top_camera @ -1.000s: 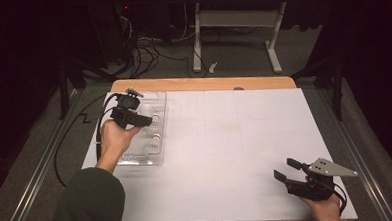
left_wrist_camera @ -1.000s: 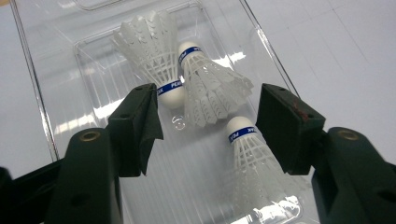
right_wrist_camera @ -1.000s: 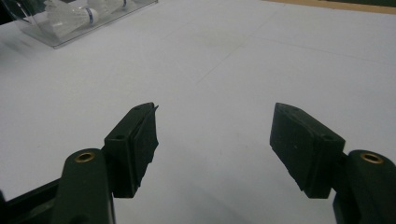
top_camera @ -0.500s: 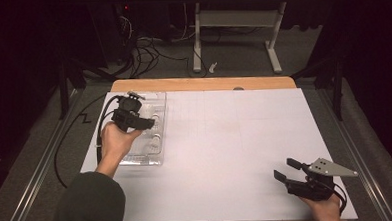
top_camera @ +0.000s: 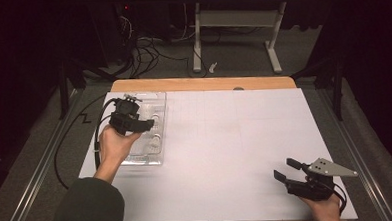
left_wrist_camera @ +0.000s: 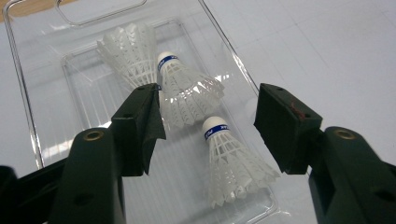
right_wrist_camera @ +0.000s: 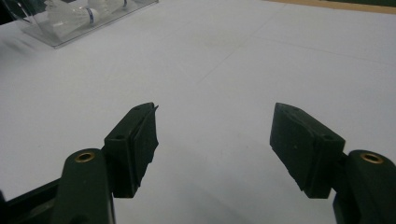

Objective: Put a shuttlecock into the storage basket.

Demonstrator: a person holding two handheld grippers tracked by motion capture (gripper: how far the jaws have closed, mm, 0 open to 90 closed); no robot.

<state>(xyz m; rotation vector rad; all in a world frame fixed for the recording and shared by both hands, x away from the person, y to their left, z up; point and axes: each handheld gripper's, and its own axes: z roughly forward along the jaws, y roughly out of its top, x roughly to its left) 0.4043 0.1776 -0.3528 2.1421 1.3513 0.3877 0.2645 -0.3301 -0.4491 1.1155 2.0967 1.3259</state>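
A clear plastic tray (top_camera: pixel 151 157) lies at the table's left side with three white shuttlecocks in it, each with a blue band at the cork. In the left gripper view they lie as a far one (left_wrist_camera: pixel 128 49), a middle one (left_wrist_camera: pixel 187 91) and a near one (left_wrist_camera: pixel 231 158). My left gripper (top_camera: pixel 152 125) hovers over the tray, jaws wide open; the middle and near shuttlecocks show between its jaws (left_wrist_camera: pixel 212 109), untouched. My right gripper (top_camera: pixel 285 169) rests open at the table's near right corner, with nothing between its fingers (right_wrist_camera: pixel 217 128).
A white sheet (top_camera: pixel 235 139) covers the table, with a strip of bare wood (top_camera: pixel 203 83) along the far edge. The tray (right_wrist_camera: pixel 60 39) shows far off at the top left of the right gripper view. Cables and a table frame (top_camera: pixel 230 19) lie on the floor beyond.
My left gripper has shifted slightly toward the near side over the tray. The right gripper has kept still.
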